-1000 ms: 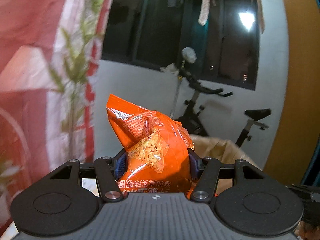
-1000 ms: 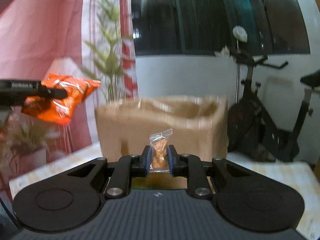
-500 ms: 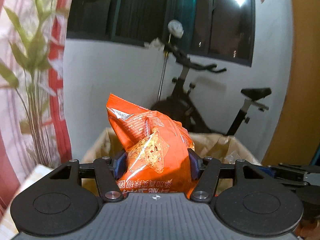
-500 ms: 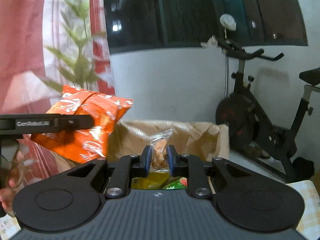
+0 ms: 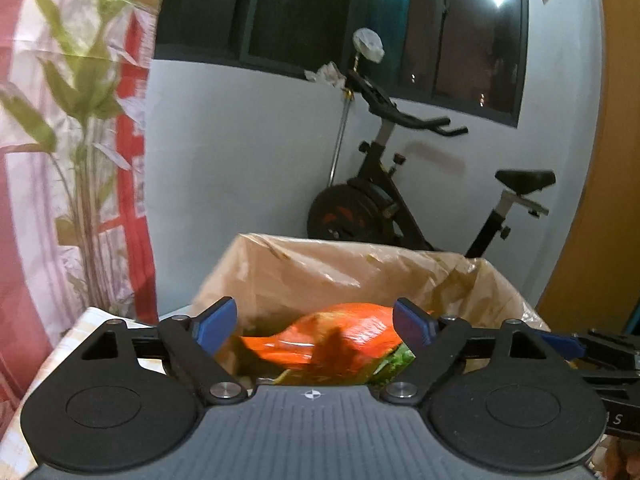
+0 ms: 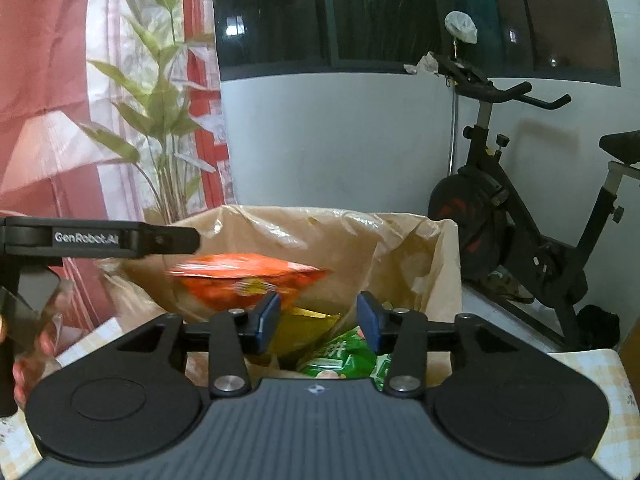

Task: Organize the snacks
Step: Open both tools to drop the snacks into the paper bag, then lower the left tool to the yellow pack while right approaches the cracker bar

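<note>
- The room has a pale wall under a dark window (image 5: 304,16), with a red and white curtain (image 6: 52,92) on the left side.
- A leafy green plant (image 6: 160,120) stands in front of the curtain, behind the left rim of the bag.
- The worktop (image 6: 588,364) carries a pale checked cloth and shows at both lower edges of the right wrist view.
- A brown paper bag lined with thin plastic (image 5: 360,276) stands open on the worktop, in front of both grippers.
- The left gripper (image 5: 316,322) hangs over the bag's mouth; its jaws are opening, wide apart, and the pads touch nothing.
- The orange snack packet (image 5: 340,340) is seen between and below those blue pads, free of them, inside the bag's mouth; it is blurred in the right wrist view.
- A hand (image 6: 28,360) holds the left gripper's handle at the far left of the right wrist view.
- The right gripper (image 6: 318,322) is also over the bag; its jaws are opening and nothing is pinched between them.
- Below it, inside the bag, lie a yellow packet (image 6: 304,328) and a green packet (image 6: 344,356).
- An exercise bike (image 6: 516,208) stands against the wall on the right, behind the bag.
</note>
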### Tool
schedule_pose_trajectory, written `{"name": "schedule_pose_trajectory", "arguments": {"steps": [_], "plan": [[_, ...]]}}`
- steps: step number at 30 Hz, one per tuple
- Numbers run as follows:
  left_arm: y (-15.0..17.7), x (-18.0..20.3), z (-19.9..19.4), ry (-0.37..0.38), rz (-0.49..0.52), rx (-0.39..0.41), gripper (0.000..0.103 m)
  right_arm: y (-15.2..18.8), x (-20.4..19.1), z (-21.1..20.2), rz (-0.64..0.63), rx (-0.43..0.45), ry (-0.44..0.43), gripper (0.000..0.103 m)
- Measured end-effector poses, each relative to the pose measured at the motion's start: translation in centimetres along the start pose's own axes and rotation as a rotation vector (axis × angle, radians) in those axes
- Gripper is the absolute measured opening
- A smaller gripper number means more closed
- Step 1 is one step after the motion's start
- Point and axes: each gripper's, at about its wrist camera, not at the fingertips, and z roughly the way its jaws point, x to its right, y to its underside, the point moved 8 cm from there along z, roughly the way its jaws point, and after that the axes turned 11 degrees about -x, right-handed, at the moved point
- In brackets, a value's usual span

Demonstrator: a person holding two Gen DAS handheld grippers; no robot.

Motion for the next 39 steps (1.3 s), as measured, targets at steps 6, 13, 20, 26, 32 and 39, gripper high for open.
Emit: {"name": "schedule_pose_trajectory", "arguments": {"steps": [6,13,20,26,32,39], "plan": [[0.8,-3.3,-4.4,-0.033,-0.045,0.031,0.087,0.6,-1.1,-2.6,0.032,0.061,-0.051,0.046],[5.0,-8.2,-8.3,-0.083,-0.097,0.000,0.087,2.7,-3.0,-5.7,0.019,0.116,-0.091,0.046],[11.2,-13.6,-8.6,-0.148,-0.202,-0.090,0.086,6.1,-3.5,-7.1,0.013,0.130,-0.099,0.046],[16.4,-15.8,-7.4,-0.181,-0.293,-0.170,0.085,9.4,-3.8,-6.4,0.010,0.083,-0.121,0.046],[19.5,-15.7,-6.2,-0.188,-0.313,-0.233,0.085,13.0,-2.4,-3.7,-0.036,-0.037,-0.072,0.051],[20.7,-14.6,-6.1,-0.186,-0.294,-0.251,0.084,17.3,-0.5,1.2,-0.228,-0.221,0.015,0.063]]}}
